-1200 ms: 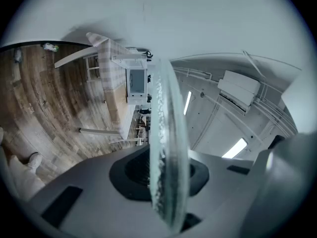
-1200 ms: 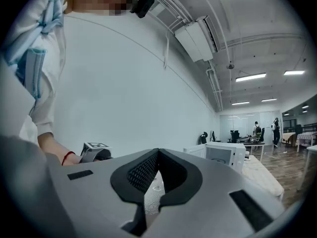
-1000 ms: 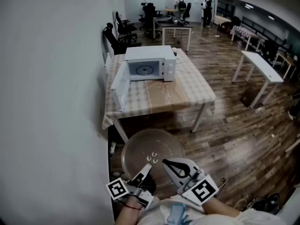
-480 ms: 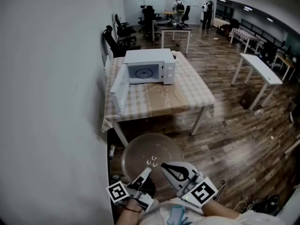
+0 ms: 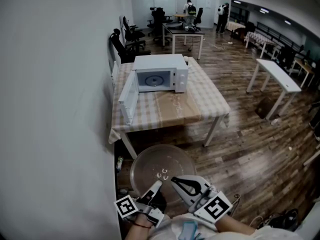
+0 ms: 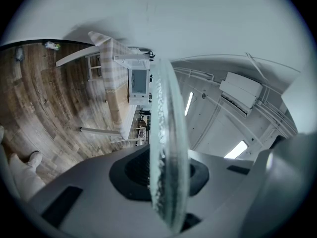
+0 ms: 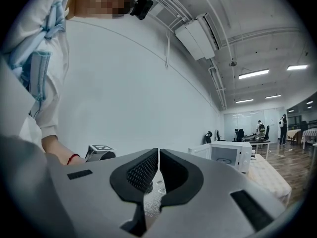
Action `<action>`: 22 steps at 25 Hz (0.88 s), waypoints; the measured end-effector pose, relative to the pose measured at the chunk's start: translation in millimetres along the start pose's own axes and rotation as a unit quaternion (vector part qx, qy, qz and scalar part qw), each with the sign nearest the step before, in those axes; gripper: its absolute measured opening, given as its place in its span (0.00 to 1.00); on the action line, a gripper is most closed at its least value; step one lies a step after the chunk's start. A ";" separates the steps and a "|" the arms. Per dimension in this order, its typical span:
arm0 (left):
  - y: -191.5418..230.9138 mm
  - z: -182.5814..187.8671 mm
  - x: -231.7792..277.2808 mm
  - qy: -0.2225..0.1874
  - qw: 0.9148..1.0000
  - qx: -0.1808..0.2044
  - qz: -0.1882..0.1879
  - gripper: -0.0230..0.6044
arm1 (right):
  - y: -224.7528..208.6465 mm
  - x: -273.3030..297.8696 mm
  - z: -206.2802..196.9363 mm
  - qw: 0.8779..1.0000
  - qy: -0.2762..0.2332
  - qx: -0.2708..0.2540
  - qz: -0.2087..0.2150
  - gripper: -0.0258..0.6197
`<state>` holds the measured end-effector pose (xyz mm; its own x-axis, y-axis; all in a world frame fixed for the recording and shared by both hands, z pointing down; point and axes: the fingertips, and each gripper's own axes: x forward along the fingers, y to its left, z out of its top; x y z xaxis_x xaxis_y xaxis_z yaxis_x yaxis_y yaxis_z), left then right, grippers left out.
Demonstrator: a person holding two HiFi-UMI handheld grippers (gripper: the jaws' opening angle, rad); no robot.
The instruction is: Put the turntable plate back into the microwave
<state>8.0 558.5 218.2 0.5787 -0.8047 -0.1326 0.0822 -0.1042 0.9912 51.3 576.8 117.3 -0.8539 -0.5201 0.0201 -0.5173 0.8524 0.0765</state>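
The round glass turntable plate (image 5: 162, 166) is held level, low in the head view, well short of the table. My left gripper (image 5: 156, 184) is shut on the plate's near rim. In the left gripper view the plate (image 6: 168, 148) stands edge-on between the two pads of the left gripper (image 6: 166, 175). My right gripper (image 5: 174, 178) is shut, its tips over the plate's near part; whether it touches the plate I cannot tell. The right gripper (image 7: 158, 155) has nothing between its pads. The white microwave (image 5: 160, 73) stands on the table with its door (image 5: 127, 91) swung open to the left.
The microwave sits on a checkered table (image 5: 170, 106) that stands against the white wall (image 5: 55, 109) on the left. Wood floor lies between me and the table. Office chairs (image 5: 127, 36), white desks (image 5: 280, 71) and people (image 5: 190, 6) are farther back.
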 end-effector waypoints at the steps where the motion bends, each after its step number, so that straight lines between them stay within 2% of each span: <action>1: 0.5 0.7 -0.1 0.000 1.000 0.000 0.000 0.11 | -0.3 0.7 -0.8 1.000 0.001 0.000 0.000 0.09; 14: -3.5 18.1 7.9 -0.001 1.000 -0.007 -0.006 0.11 | -5.5 11.2 -4.9 1.000 0.011 -0.002 -0.012 0.09; 18: -6.4 35.8 33.5 -0.007 1.000 -0.007 -0.010 0.11 | -22.2 18.1 -5.2 1.000 0.009 -0.008 -0.016 0.09; 22: -13.9 56.6 69.5 -0.012 1.000 0.006 -0.016 0.11 | -58.5 31.8 -2.5 1.000 0.003 0.003 -0.023 0.09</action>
<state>1.1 471.0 195.5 0.5561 -0.8148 -0.1638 0.0896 -0.1371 0.9865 54.6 510.3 116.0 -0.8286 -0.5593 0.0223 -0.5567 0.8276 0.0719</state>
